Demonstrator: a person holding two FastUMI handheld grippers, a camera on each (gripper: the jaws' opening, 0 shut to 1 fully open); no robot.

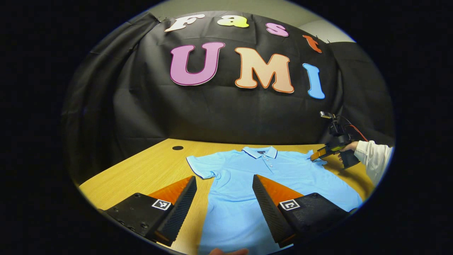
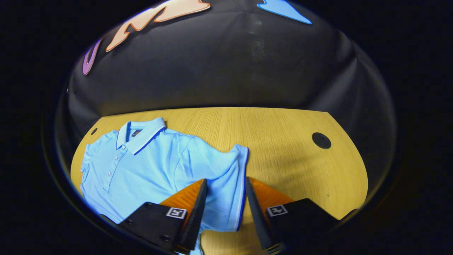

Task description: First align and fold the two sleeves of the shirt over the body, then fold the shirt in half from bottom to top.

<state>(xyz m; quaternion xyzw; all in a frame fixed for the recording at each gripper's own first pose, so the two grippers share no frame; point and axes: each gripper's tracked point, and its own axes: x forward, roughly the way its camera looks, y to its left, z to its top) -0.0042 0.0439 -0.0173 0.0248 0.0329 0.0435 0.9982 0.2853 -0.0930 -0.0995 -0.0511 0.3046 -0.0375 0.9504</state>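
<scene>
A light blue polo shirt (image 1: 247, 170) lies flat on the wooden table (image 1: 148, 170), collar toward the wall and both short sleeves spread out. My left gripper (image 1: 223, 177) stands open above the shirt's body, just inside its left sleeve (image 1: 201, 166), with nothing between the fingers. My right gripper (image 2: 226, 179) is open and straddles the hem of the shirt's other sleeve (image 2: 226, 163); its fingers are apart and not pressing on the cloth. In the left gripper view that right gripper (image 1: 315, 156) touches down at the sleeve's far right edge, held by a hand (image 1: 350, 146).
The person's white sleeve (image 1: 375, 159) hangs over the table's right side. Round cable holes sit in the tabletop (image 1: 177, 147) (image 2: 321, 140). Bare wood (image 2: 283, 134) lies beyond the right sleeve. Black cloth walls the booth behind the table.
</scene>
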